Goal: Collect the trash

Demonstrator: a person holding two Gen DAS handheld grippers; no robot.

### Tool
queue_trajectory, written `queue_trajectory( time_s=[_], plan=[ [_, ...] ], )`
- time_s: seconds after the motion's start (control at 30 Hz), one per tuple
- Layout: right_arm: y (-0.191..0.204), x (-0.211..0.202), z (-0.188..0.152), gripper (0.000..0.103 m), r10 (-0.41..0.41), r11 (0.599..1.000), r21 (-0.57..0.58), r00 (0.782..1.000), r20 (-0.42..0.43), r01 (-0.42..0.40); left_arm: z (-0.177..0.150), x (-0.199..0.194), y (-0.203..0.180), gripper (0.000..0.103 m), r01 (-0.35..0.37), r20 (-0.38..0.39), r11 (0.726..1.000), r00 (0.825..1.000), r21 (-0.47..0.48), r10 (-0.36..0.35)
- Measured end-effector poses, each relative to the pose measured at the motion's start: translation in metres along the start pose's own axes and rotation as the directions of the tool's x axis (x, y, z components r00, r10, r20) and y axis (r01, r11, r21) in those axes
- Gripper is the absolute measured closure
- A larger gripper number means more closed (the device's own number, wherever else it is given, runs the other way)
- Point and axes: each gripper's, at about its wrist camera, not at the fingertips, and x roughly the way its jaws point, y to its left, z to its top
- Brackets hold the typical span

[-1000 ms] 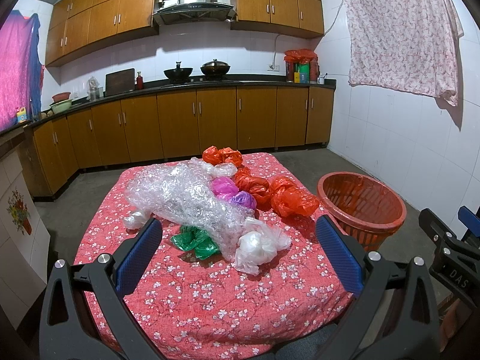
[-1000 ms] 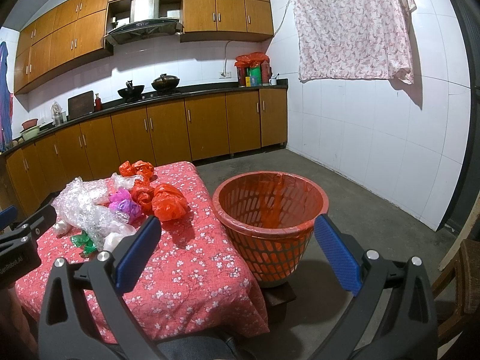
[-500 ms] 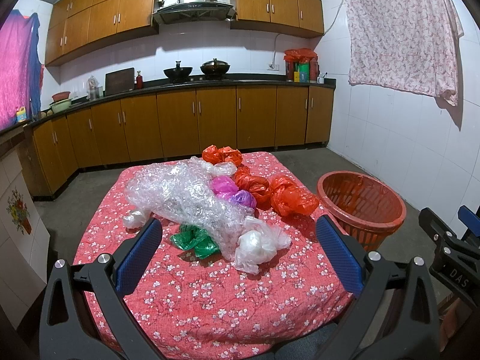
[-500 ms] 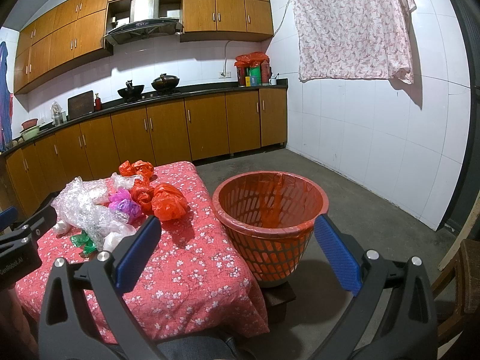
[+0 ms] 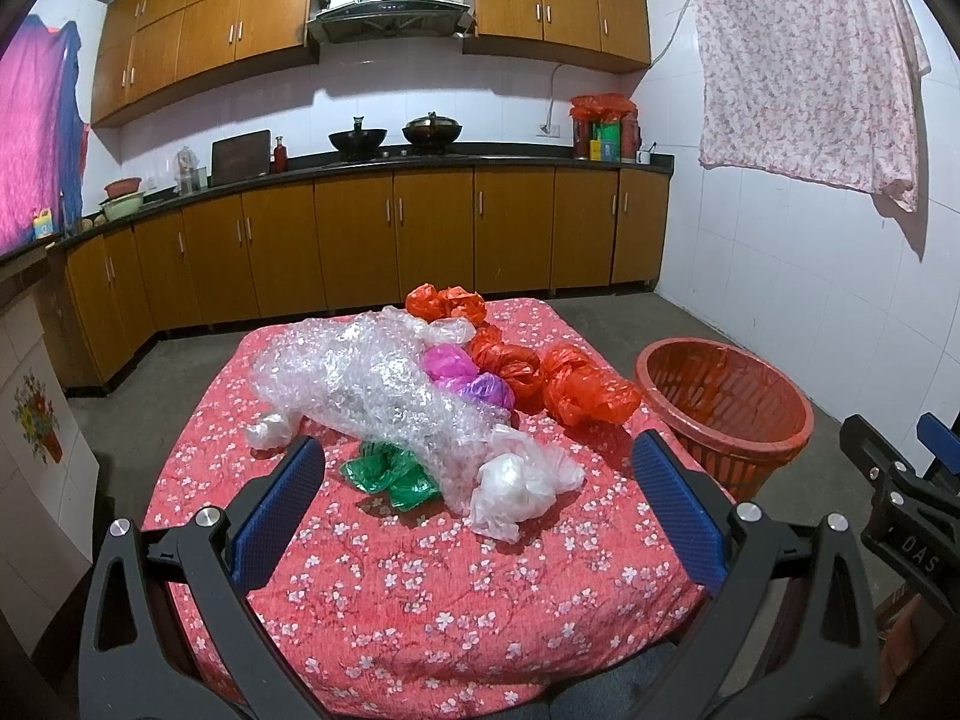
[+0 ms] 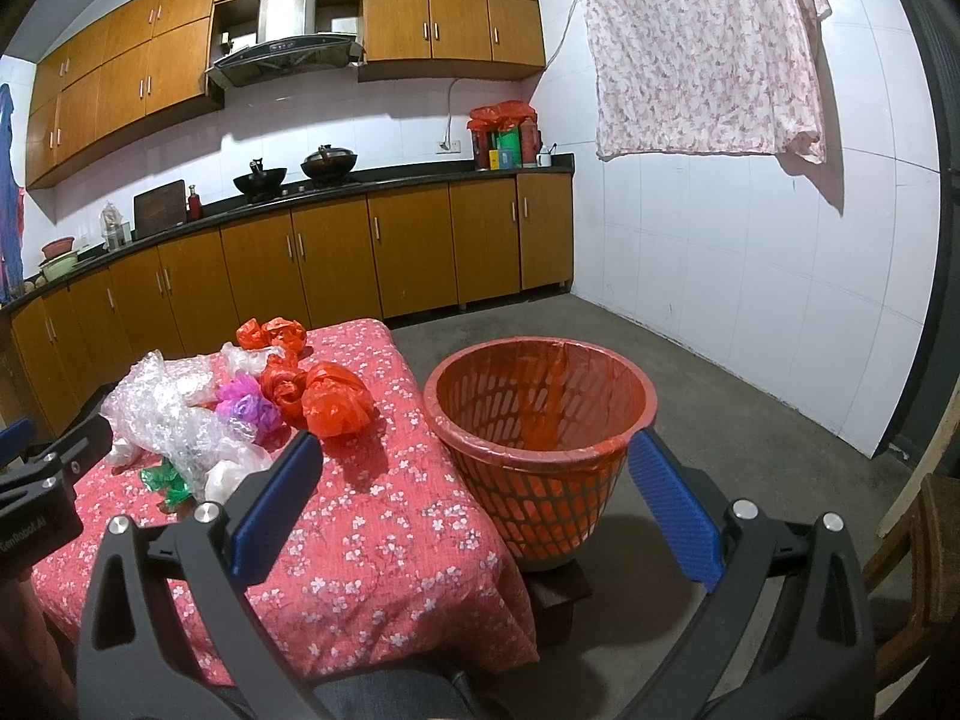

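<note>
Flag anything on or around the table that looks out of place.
Crumpled plastic bags and bubble wrap litter the floral tablecloth. The red basket beside the table holds only its liner. Both grippers are open and empty.

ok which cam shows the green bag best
The left wrist view. There the green bag lies near the centre, tucked against the bubble wrap, its crumpled shape mostly clear. In the right wrist view the green bag is small, near the left edge, partly hidden behind the wrap.

trash: crumpled plastic bags and bubble wrap heaped on table | basket upright beside it (red-lined)
</note>
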Motion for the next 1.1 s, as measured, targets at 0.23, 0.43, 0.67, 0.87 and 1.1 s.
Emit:
queue_trajectory(
  time_s=[0.23, 0.43, 0.67, 0.87, 1.1],
  plan=[
    [0.0, 0.001, 0.0, 0.004, 0.0, 1.0, -0.001, 1.0, -0.001, 0.0, -0.008, 0.001, 0.0, 0.002, 0.003, -0.005, 1.0, 1.0, -0.005, -0.003],
    [-0.003, 0.002, -0.002, 0.004, -0.002, 1.0, 0.0, 1.0, -0.002, 0.002, -0.008, 0.001, 0.0, 0.002, 0.003, -0.008, 1.0, 1.0, -0.007, -0.003],
    [0.005, 0.01, -0.013, 0.004, -0.003, 1.0, -0.004, 1.0, -0.015, 0.003, -0.01, 0.003, 0.003, 0.002, 0.002, -0.018, 1.0, 1.0, -0.011, -0.002],
    [0.008, 0.017, -0.012, 0.004, 0.002, 1.0, -0.008, 0.999, -0.032, -0.003, -0.013, 0.009, 0.008, 0.002, 0.003, -0.041, 1.0, 0.999, -0.025, -0.004],
    [0.015, 0.039, -0.011, 0.004, 0.009, 0.999, -0.033, 0.998, -0.065, -0.012, -0.019, 0.025, 0.025, 0.002, -0.022, -0.093, 0.998, 0.996, -0.061, 0.016]
  ],
)
